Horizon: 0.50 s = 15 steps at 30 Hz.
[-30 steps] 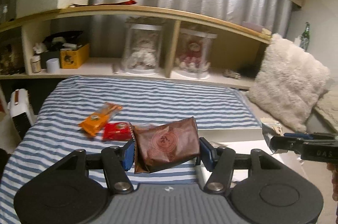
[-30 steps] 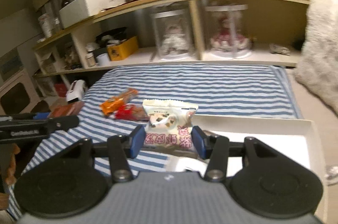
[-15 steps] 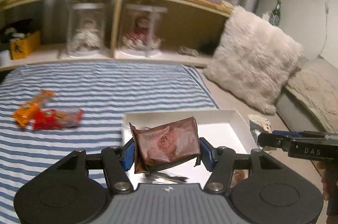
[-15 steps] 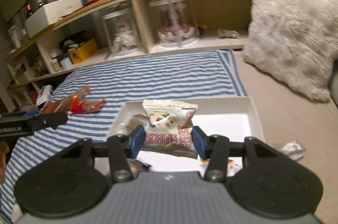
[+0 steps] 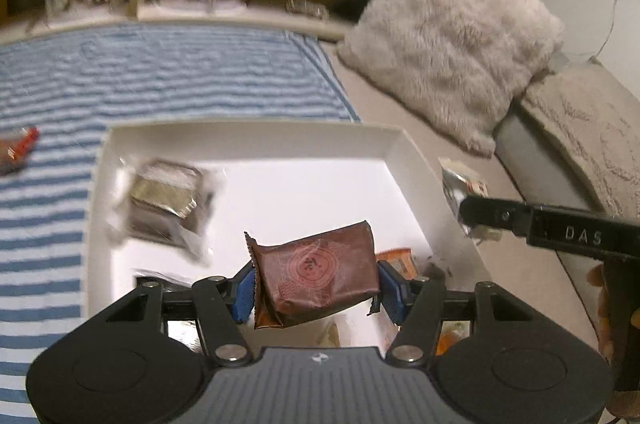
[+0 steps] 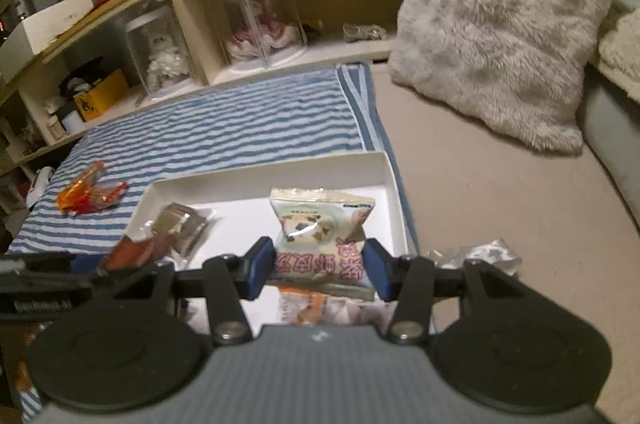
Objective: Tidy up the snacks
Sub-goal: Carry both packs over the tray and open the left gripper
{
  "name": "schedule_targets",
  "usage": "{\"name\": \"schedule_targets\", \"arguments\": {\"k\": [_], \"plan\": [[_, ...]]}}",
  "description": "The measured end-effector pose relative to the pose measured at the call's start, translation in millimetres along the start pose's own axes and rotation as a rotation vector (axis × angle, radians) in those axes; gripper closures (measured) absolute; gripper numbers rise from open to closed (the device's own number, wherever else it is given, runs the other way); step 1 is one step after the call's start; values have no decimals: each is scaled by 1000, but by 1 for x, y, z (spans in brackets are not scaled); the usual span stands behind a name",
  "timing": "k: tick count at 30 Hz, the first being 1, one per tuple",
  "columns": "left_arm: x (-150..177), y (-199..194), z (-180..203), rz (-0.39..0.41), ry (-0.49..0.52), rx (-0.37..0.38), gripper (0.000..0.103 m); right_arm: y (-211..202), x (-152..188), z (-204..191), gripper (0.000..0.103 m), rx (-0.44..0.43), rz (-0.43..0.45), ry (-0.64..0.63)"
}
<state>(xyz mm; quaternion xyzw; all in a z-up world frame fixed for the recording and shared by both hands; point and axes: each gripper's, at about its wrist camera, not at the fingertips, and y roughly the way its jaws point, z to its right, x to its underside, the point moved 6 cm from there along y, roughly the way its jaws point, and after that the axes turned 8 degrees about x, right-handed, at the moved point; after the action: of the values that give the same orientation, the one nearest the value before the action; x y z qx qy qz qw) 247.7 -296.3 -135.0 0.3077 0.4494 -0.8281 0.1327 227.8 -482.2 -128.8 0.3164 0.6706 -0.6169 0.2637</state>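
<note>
Left gripper (image 5: 316, 288) clamped on brown packet (image 5: 316, 280), above white box (image 5: 248, 140). Right gripper (image 6: 318, 266) clamped on white packet (image 6: 320, 236), over same box on striped cloth (image 6: 224, 128). Two orange-red snacks (image 6: 88, 194) lying on cloth.

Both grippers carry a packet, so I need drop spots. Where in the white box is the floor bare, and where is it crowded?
The white box is bare across its middle and far right, between the clear-wrapped packet at far left and the right wall. The near edge is crowded: an orange packet and other wrappers lie there under the brown packet and white packet.
</note>
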Motion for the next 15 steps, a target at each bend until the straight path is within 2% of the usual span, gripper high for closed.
{"name": "schedule_targets", "arguments": {"k": [10, 12, 15], "plan": [[7, 36, -17, -71, -43, -4, 40, 42, -6, 1, 47, 22, -58, -19], [8, 39, -21, -79, -47, -7, 29, 50, -8, 0, 47, 26, -68, -31], [8, 40, -23, -86, -60, 6, 22, 61, -14, -2, 47, 28, -77, -52]]}}
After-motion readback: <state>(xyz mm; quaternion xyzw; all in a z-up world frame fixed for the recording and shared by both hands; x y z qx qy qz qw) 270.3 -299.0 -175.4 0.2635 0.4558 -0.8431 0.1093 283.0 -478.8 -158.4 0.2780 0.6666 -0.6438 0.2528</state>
